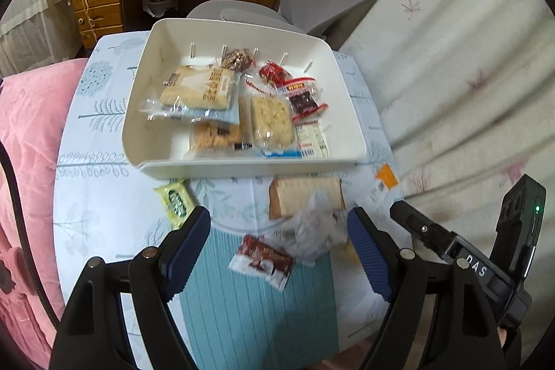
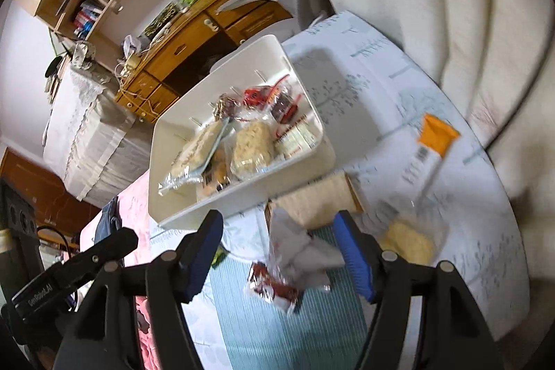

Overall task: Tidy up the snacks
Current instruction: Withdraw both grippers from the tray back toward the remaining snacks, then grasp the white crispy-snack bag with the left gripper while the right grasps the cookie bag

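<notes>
Both tongs are held tilted steeply downward over the table (image 1: 104, 224). The left gripper (image 1: 279, 245) is spread wide with nothing clasped; the right gripper (image 2: 277, 254) is likewise released, a crumpled wrapper (image 2: 301, 252) seen between its fingers, apparently untouched. Beyond, a red snack packet (image 1: 263, 260) lies loose, and the white bin (image 1: 242, 163) is filled with snacks.

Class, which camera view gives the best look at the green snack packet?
The left wrist view: the green snack packet lies in plain sight before the white bin. In the right wrist view a gripper finger hides all but a sliver.
</notes>
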A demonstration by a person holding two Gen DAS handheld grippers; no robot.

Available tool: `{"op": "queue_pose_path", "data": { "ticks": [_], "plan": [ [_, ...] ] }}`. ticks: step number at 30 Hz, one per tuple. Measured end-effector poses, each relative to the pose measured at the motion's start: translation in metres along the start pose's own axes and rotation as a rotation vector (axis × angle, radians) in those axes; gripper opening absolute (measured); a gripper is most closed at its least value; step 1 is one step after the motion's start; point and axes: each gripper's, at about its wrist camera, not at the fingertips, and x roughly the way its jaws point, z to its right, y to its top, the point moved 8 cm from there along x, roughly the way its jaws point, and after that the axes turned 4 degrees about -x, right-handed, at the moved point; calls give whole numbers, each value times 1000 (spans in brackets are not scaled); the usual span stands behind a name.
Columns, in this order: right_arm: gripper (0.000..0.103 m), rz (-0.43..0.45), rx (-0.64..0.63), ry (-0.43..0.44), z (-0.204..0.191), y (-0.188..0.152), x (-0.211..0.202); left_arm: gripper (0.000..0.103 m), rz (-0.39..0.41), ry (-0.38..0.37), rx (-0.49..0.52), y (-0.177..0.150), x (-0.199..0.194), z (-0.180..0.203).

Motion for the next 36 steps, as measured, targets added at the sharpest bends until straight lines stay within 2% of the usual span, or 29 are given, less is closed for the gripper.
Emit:
{"op": "queue_pose_path", "data": {
  "ticks": [8,11,19,27,36],
  "plan": [
    [69,35,60,-45,6,-49,-22,80,-21,-22,73,-41,-12,-7],
    [77,34,90,-71,12,-68,-27,80,-29,-27,101,-54,-14,-8],
    [77,0,209,-111,36,-108,-33,80,-49,-22,180,-76,-10,-5],
    [77,-48,388,-120,66,-123,-28,87,-107,1,246,-88,12,4],
    [77,-110,568,-102,99,-114,-9,89,-165,58,297,-90,51,23]
  ]
}}
